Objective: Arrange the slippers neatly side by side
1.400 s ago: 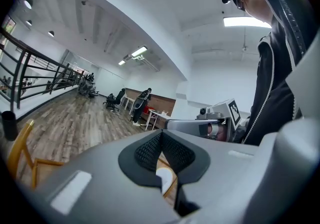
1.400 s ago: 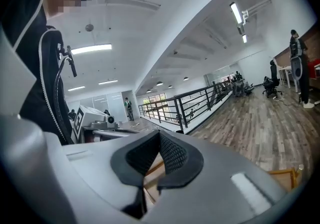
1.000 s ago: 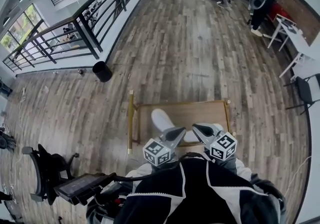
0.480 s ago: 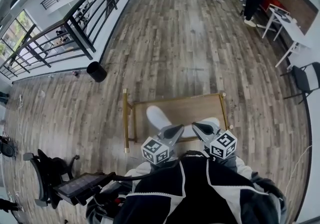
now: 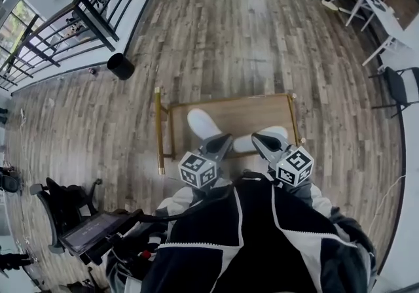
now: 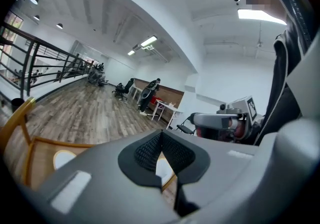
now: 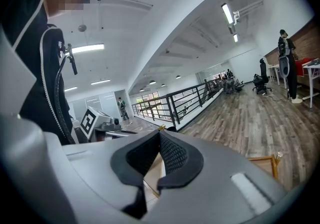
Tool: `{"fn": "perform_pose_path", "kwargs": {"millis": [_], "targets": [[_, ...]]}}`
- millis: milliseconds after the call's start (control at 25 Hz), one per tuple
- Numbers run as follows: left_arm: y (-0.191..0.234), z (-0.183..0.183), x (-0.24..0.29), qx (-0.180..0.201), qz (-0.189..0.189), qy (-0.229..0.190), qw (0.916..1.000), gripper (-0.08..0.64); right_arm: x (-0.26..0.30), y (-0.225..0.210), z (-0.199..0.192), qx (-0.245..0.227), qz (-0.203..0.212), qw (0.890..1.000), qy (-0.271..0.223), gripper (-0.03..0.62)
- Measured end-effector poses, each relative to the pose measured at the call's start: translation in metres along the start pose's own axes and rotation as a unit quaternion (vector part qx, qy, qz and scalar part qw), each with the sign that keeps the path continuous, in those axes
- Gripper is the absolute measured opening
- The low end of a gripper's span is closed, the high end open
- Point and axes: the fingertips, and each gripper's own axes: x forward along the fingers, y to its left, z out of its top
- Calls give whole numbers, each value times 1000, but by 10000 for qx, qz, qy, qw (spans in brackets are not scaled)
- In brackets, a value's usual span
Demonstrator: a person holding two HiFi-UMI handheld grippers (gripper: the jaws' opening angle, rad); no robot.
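One white slipper (image 5: 200, 123) lies on the left half of the table (image 5: 256, 111), its long axis slanting from the far left toward the near middle. The other slipper (image 5: 278, 132) lies by the table's near right corner, almost crosswise. Which ends are toes cannot be told. Left gripper (image 5: 223, 140) and right gripper (image 5: 258, 138) hang over the table's near edge, jaws pressed together on nothing. Each carries a cube (image 5: 197, 171) printed with black-and-white square markers.

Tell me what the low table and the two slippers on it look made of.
The low table: matte brown wood-grain top, likely wood or laminate; its frame looks like gold-toned metal tubing. The slippers: plain white, possibly fabric or foam; too small to tell.
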Motion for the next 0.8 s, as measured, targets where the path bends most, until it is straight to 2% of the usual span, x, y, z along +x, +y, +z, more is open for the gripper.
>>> {"fn": "perform_pose_path", "kwargs": {"millis": [160,200,240,320,520,640,800], "targets": [[41,-29,0,-423,624,405,9963,8,-2,3,0,-67,29,10000,-39,5],[53,-38,1,-494,759,516,9946,38,-2,3,0,-81,41,9999,-51,5],[66,-46,2,-556,908,633,9923,98,-1,2,1,-89,48,9999,-60,5],[95,-66,3,-697,1261,903,9854,124,-2,0,0,-75,33,9999,-63,5],[157,-119,13,-1315,2034,1641,9562,239,-14,-10,-1,39,-119,9999,25,5],[184,-141,21,-1885,2333,1771,9374,281,-22,-14,-2,93,-258,9996,53,5],[209,-169,22,-2279,2636,1953,9167,291,-39,-9,-9,105,-495,9987,104,5]]}}
